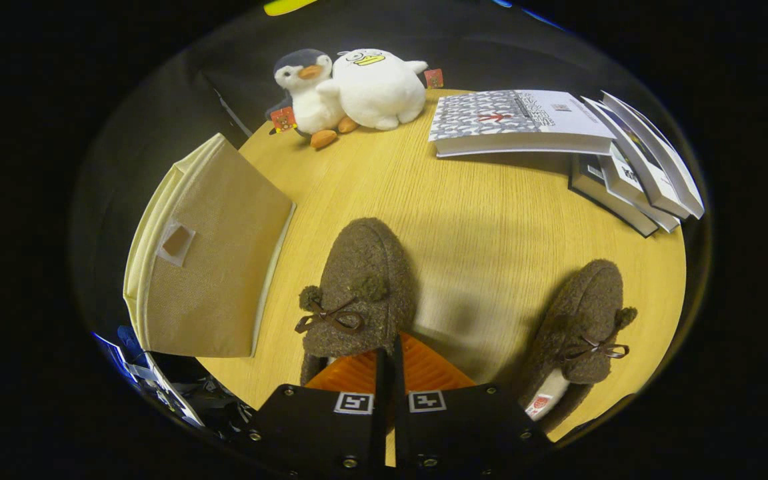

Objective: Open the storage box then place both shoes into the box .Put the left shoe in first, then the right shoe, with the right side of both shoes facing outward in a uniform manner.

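The jaws (389,357) are seen clenched together, no gap between them and nothing pinched, hovering just over the heel end of the left-hand brown shoe (357,293). A judgement: they are kept closed because no grasp has been started, and the storage box (207,263) must be opened first. The box is lying flat and folded on the table (484,220), to the left of the jaws and beside that shoe, its fabric panel facing up with a small window pocket near one end; it is not yet opened. The second brown shoe (581,320) is set well apart to the right, toe pointing away, with a bow and pompoms like the first. Both shoes are outside the box, so the task is judged to be at its start. A small red mark is visible on the insole of the right-hand shoe, too small to be read. Beyond the shoes a stack of books (624,160) and two plush toys (351,87) with red tags are parked at the far table edge, likely as clutter; cover print is not legible.
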### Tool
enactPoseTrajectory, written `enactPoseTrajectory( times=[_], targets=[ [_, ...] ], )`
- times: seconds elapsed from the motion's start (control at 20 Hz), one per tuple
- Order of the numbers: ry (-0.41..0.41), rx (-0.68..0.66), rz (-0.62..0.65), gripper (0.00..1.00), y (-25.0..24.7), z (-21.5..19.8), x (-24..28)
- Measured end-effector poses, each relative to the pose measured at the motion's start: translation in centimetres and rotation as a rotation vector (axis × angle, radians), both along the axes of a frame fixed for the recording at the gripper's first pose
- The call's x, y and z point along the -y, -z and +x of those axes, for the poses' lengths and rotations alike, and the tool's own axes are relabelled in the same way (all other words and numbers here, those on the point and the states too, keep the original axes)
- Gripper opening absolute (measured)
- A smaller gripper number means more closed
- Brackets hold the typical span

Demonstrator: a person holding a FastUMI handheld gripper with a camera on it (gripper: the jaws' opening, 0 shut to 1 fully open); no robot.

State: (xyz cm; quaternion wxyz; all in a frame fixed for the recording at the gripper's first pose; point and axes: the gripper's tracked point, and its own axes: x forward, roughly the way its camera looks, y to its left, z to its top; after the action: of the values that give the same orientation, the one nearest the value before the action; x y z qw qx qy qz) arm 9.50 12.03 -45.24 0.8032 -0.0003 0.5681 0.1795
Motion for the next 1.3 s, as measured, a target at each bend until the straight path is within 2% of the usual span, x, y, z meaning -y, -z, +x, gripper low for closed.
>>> enactPoseTrajectory(
  times=[0.35, 0.55, 0.7, 0.95, 1.3],
  targets=[
    [-0.014, 0.038, 0.13, 0.05, -10.6, -0.4, -3.3],
    [-0.057, 0.077, 0.221, 0.05, -16.9, 0.3, -7.0],
    [-0.095, 0.087, 0.277, 0.05, -19.9, 0.7, -10.3],
    [-0.181, 0.088, 0.304, 0.05, -21.7, 1.3, -15.9],
    [-0.282, 0.043, 0.232, 0.05, -17.0, 2.0, -23.7]
  ],
)
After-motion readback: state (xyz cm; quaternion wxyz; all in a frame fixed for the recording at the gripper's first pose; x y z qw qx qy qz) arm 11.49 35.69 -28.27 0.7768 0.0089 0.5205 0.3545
